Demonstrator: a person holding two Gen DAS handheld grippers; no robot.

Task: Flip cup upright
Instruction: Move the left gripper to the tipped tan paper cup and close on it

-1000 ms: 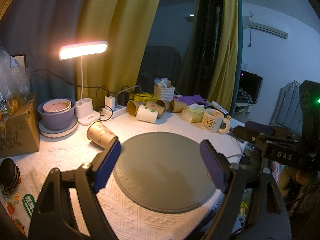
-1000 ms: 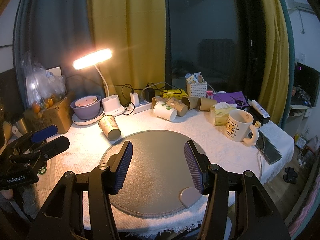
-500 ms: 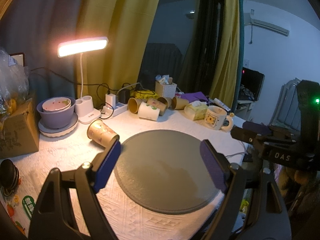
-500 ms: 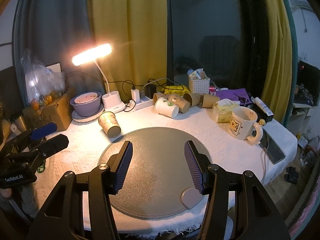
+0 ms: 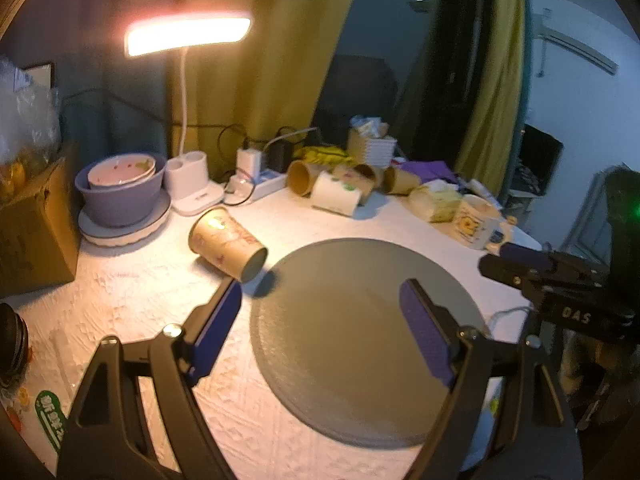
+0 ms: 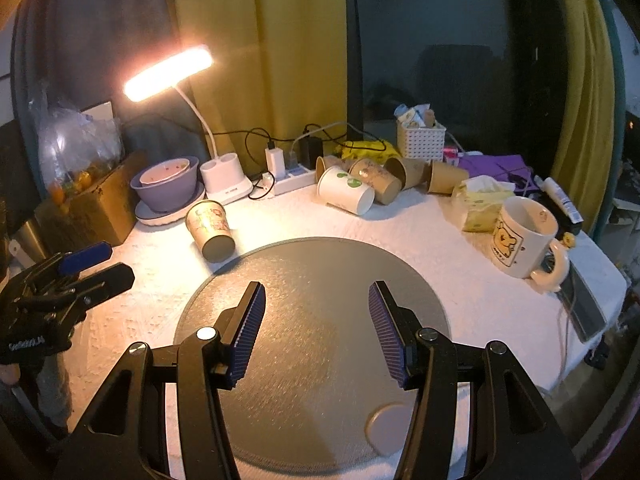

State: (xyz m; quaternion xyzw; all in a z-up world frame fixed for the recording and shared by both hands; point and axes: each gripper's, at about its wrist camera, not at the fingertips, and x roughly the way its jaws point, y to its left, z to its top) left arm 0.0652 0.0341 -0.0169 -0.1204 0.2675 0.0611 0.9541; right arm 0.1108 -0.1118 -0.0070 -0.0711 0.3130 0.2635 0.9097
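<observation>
A patterned paper cup lies on its side on the white tablecloth, its base toward me, just left of the round grey mat. It also shows in the right wrist view, beyond the mat's far left edge. My left gripper is open and empty, its left finger just short of the cup. My right gripper is open and empty above the mat. Each gripper shows in the other's view, the right one and the left one.
Several more paper cups lie tipped at the back. A bear mug stands at the right, a phone beside it. A lit desk lamp, stacked bowls, a cardboard box and a power strip line the back left.
Both grippers have moved forward and lower toward the table. The left one has turned toward the lying cup, which now sits clear of its left finger. Jaws stay open.
</observation>
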